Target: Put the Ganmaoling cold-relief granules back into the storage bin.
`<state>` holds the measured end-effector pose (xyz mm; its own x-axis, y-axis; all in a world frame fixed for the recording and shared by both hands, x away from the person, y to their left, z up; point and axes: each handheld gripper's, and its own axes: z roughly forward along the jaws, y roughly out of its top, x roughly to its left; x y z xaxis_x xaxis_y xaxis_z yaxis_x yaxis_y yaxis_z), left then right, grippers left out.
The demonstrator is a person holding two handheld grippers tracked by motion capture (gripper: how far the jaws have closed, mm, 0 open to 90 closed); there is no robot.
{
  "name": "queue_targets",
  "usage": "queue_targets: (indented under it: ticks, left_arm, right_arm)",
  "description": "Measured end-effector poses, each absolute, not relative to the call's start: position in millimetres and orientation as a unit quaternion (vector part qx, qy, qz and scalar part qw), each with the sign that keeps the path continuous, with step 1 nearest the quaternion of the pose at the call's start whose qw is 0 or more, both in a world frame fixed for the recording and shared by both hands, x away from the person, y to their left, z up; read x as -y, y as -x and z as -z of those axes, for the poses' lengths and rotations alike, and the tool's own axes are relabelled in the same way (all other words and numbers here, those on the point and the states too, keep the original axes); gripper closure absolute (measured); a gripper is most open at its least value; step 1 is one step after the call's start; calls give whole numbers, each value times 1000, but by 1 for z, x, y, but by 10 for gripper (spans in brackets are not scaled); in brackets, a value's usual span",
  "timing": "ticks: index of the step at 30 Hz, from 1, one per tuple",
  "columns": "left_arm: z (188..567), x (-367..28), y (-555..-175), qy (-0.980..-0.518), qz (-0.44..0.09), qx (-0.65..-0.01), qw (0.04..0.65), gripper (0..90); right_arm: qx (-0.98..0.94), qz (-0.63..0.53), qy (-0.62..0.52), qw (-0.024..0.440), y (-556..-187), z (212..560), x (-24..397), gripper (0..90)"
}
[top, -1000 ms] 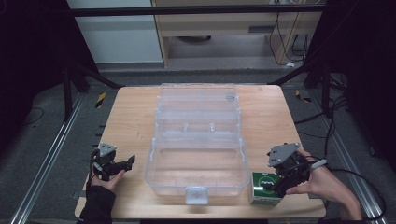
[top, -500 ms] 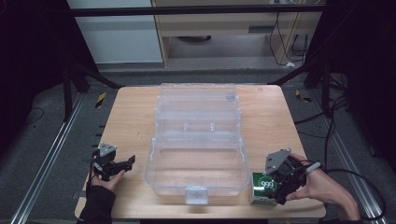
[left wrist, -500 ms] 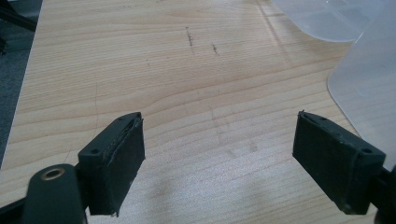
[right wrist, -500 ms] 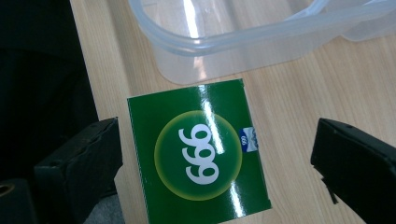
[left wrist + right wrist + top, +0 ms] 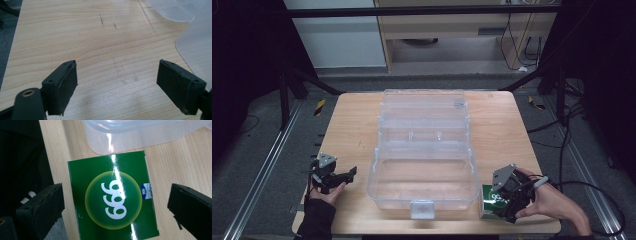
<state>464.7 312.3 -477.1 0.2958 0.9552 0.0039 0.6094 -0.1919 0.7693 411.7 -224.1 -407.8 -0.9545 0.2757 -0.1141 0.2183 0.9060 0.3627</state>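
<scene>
- Bench (image 5: 352, 125): 1 pale wooden top, with dark floor around it.
- Box (image 5: 423, 152): 1 clear plastic box, lid swung open toward the far side, sitting in the middle of the bench. Its tray looks empty. 1 latch (image 5: 421, 209) sits at the near edge.
- Carton (image 5: 493, 201): 1 green carton at the near right corner of the bench, just beside the box's right near corner. In the right gripper view its top face (image 5: 113, 195) carries a yellow-green circle with white "999" printed on it and 1 small blue-and-white sticker (image 5: 146, 190) at one edge.
- Right gripper (image 5: 508, 194): held in the person's right hand (image 5: 552, 202), hanging directly over the carton. In its own view the 2 jaws stand wide apart, 1 on each side of the carton, neither touching it; nothing is held.
- Left gripper (image 5: 332, 175): held in the left hand (image 5: 326, 192) near the left near edge of the bench, well apart from the box. Its 2 jaws are spread wide over bare wood, with nothing between them.
</scene>
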Motion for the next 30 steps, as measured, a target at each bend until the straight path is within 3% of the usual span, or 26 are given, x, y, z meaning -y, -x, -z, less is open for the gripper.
queue_targets:
  ticks: [17, 30]
  left_arm:
    - [477, -313, -465, -729, -255, -536, 340, 162]
    - [478, -313, -465, -730, -255, -537, 338, 162]
  right_arm:
    - [-983, -139, -102, 62, -419, 428, 214, 23]
    - [-986, -124, -105, 37, -425, 447, 216, 90]
